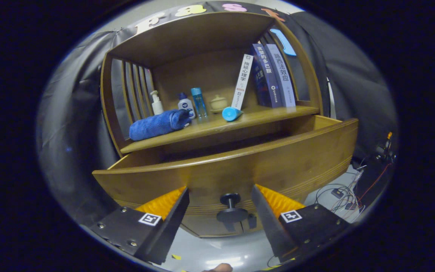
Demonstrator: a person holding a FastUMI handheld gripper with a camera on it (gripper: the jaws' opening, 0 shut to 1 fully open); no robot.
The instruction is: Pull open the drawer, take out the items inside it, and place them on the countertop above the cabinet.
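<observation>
Standing pulled out: curved wooden drawer [240, 166], round black knob [231, 211] centred between the released gripper [220, 194] fingers, which touch nothing. Countertop [217, 126] above holds rolled blue towel [159, 124], white pump bottle [156, 102], clear blue bottle [199, 102], small cream lidded pot [218, 103], blue tube [231, 113], upright books [268, 75].

The booth is dim, with soft light falling from above onto the shelf [217, 126] and drawer front [240, 166]. Fisheye bending curves the wood strongly toward nine and three o'clock. A pale glare sits on the floor [225, 257] at six o'clock. The gripper [220, 211], fingers spread apart, looks slightly soft.
</observation>
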